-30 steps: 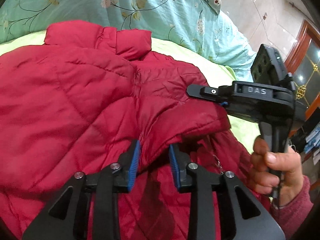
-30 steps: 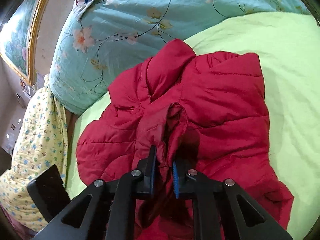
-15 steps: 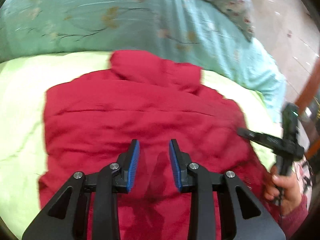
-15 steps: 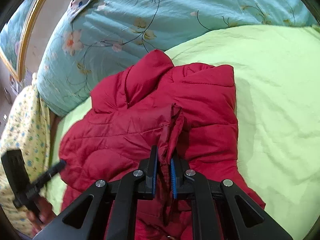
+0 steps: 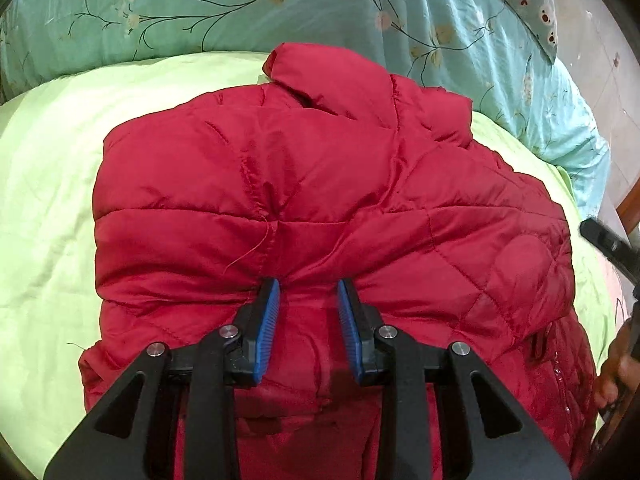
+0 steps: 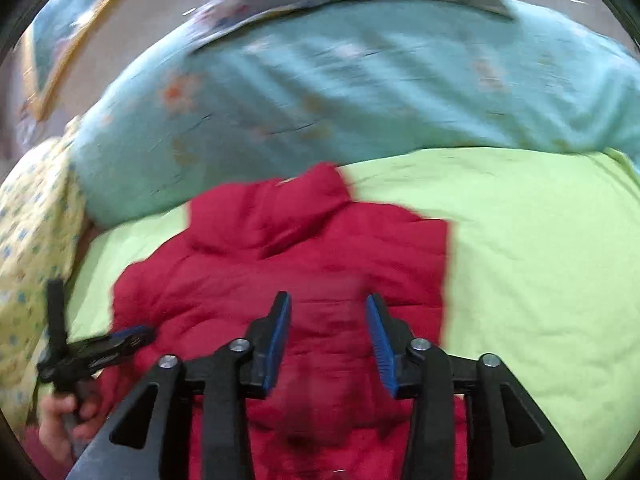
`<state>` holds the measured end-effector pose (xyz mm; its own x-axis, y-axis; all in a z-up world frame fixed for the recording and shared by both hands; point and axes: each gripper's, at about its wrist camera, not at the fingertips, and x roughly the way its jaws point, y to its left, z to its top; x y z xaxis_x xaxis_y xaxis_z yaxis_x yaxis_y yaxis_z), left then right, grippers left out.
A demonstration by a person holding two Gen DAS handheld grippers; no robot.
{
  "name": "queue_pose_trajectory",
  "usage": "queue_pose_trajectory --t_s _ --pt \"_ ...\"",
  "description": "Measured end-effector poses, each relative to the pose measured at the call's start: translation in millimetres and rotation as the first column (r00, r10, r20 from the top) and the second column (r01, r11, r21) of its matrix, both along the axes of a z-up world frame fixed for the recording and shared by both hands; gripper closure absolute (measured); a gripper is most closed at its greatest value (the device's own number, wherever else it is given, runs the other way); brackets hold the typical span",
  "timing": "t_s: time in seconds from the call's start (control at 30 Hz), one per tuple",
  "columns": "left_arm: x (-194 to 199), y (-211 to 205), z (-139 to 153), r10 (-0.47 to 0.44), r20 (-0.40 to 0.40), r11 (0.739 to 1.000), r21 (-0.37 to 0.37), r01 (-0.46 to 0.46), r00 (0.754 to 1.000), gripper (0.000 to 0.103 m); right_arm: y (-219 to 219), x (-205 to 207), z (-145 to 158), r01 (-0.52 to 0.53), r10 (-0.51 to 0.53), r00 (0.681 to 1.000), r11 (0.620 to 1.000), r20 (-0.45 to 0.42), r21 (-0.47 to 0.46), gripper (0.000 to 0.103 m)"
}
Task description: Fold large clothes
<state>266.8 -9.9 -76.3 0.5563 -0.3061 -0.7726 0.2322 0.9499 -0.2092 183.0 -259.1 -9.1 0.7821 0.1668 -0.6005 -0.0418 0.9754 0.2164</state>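
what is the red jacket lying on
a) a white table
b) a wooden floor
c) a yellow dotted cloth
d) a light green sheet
d: the red jacket lies spread on the light green sheet, which shows around it on both sides in both wrist views.

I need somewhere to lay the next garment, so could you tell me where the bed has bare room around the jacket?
The green sheet lies bare in a broad patch beside the red jacket, on the side away from the right gripper. The other side is only a thin strip. Behind the collar, the floral quilt crowds close.
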Motion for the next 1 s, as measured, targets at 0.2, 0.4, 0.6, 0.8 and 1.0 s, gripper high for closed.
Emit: queue_pose_trajectory --t_s 0.2,0.4,0.6,0.8,1.0 --pt "-9 7 10 -0.002 0.012 1.000 -0.023 0.002 1.000 0.075 13 39 -60 -0.015 0.002 0.981 0.998 -0.195 -0.069 0.059" --pt "-18 24 19 0.042 0.026 0.999 -0.019 -0.041 0.999 0.075 4 46 -71 -0.003 -0.003 0.980 1.000 -0.201 -0.030 0.060" --pt "-10 17 0 0.024 -0.005 0.999 0.040 -0.023 1.000 0.075 7 37 -65 0.008 -0.014 0.982 0.999 -0.187 -0.033 0.060" --pt "-7 19 -5 0.024 -0.011 0.999 0.023 -0.023 1.000 0.075 4 27 -65 0.038 -0.050 0.981 0.997 -0.188 -0.070 0.059" --pt "-14 19 3 0.033 -0.031 0.999 0.033 -0.032 0.999 0.075 2 38 -77 0.033 -0.045 0.974 0.998 -0.223 -0.055 0.059"
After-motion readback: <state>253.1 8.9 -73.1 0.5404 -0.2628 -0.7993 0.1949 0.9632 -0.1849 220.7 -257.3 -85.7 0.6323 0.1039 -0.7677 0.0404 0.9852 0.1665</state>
